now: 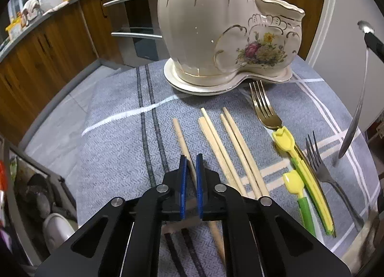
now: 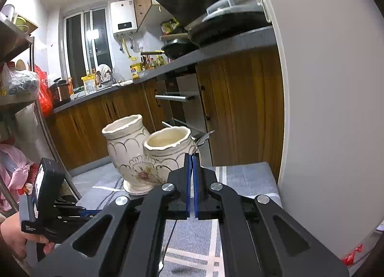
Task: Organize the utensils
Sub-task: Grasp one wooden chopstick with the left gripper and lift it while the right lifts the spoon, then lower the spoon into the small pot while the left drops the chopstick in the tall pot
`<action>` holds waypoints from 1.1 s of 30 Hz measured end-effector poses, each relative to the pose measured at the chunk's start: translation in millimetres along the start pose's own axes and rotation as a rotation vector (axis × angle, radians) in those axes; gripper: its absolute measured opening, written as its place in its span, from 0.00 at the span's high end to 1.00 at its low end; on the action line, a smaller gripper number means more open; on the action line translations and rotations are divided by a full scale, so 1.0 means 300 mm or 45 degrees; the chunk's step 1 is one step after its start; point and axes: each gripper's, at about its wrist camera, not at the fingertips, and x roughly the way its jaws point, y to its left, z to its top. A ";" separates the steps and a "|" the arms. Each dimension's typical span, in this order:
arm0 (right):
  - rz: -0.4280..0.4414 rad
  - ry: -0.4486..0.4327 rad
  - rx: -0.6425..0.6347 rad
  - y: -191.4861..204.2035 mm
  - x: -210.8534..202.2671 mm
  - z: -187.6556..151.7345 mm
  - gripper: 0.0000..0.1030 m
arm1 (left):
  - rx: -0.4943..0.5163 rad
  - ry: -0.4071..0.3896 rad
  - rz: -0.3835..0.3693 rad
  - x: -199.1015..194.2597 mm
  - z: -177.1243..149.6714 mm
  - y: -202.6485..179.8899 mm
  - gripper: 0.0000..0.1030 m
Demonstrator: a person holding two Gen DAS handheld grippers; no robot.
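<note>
A cream ceramic utensil holder with gold trim and a flower print stands at the back of the blue cloth; it also shows in the right wrist view with two open mouths. My left gripper is shut on a wooden chopstick lying on the cloth. Several more chopsticks lie to its right. My right gripper is shut on a metal spoon, held in the air beside the holder's right mouth; the spoon hangs at the right in the left wrist view.
A gold fork, two yellow-green tulip-handled utensils and a steel fork lie on the cloth to the right. Wooden cabinets and an oven stand behind. A white door is on the right.
</note>
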 end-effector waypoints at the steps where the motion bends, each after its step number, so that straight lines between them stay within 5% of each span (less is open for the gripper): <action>1: 0.001 -0.008 -0.004 0.006 -0.003 0.004 0.99 | 0.000 -0.007 -0.004 -0.001 -0.003 0.005 0.94; 10: -0.021 -0.074 -0.030 0.031 -0.031 0.021 0.98 | -0.036 -0.155 -0.132 -0.101 -0.037 0.074 0.95; 17: -0.017 -0.171 -0.040 0.061 -0.024 0.127 0.99 | -0.028 -0.390 -0.272 -0.288 -0.003 0.089 0.95; 27: -0.056 -0.310 0.023 0.075 0.112 0.311 0.98 | -0.089 -0.674 -0.387 -0.437 0.329 0.089 0.95; 33: -0.124 -0.314 0.072 0.043 0.204 0.355 0.98 | -0.175 -0.830 -0.324 -0.451 0.547 0.101 0.95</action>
